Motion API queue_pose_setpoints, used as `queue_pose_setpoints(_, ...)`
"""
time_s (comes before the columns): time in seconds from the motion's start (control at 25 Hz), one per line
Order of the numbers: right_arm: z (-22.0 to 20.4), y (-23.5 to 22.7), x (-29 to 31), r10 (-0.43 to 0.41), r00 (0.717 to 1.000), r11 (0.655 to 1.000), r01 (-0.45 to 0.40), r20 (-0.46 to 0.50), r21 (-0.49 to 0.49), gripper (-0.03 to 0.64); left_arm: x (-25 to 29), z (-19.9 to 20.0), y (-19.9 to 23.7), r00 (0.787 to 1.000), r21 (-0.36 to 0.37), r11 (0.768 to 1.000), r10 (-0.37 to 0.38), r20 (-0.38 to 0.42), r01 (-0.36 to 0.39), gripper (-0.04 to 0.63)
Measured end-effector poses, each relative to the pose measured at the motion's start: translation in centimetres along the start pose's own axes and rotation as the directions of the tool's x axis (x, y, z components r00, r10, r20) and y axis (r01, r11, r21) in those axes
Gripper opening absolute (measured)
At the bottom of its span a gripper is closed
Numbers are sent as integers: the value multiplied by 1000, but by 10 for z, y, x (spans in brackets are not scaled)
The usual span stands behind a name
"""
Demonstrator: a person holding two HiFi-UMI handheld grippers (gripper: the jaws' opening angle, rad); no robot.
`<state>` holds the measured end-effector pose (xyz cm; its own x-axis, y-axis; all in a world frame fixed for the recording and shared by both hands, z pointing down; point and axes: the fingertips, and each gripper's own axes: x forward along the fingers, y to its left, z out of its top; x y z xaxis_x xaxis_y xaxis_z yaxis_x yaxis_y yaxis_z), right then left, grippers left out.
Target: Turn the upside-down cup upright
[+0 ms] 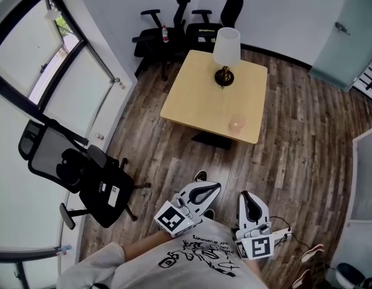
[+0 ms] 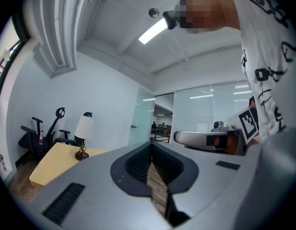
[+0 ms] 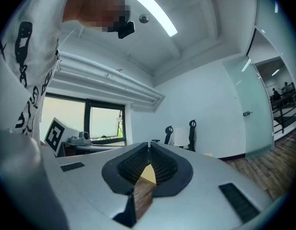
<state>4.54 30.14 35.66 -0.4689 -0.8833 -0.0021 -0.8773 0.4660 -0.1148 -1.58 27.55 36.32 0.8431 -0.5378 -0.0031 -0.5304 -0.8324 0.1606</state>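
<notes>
Nothing was begun yet — the cup [image 1: 237, 123] sat on the counter [image 1: 195, 95], well apart from my left gripper [image 1: 213, 188] and right gripper [image 1: 247, 195], whose jaws were closed on nothing.

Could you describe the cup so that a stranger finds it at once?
Find the square light-wood table on the wooden floor. A white-shaded lamp stands near its far edge; the cup sits alone near the near edge, small, pale and translucent, far lower than the lamp.
</notes>
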Motion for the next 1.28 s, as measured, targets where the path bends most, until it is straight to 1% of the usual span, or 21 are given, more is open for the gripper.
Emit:
queue_pose_setpoints(0.24,-4,-27,49,5,999,1000,-6,-35,-13,25,32,4,49,1000,10,1000,-12,0,12,9)
queue_pose_setpoints(0.44,-1,-41,115,19,999,1000,-19,-48,-1,25,50,15,108,1000,-6,1000,-16,0,16,9)
queue_pose_setpoints(0.6,11,-42,171,42,999,999,-42,-32,-26,26,59,30,159,1000,1,1000,-22,3,22,9)
queue_pose_setpoints(0.76,18,-49,211,27,999,998,-28,-20,-51,26,69,32,200,999,18,999,-51,-14,51,9)
queue_pose_setpoints(1.0,14,-72,239,-22,999,995,20,-25,-96,26,92,31,231,995,27,995,-98,-24,99,9)
queue_pose_setpoints(1.16,10,-93,240,-47,998,993,42,-42,-114,26,107,26,232,990,22,991,-134,-35,135,9)
queue_pose_setpoints(1.28,4,-109,236,-43,998,993,38,-46,-112,26,121,18,228,987,36,987,-152,-49,154,9)
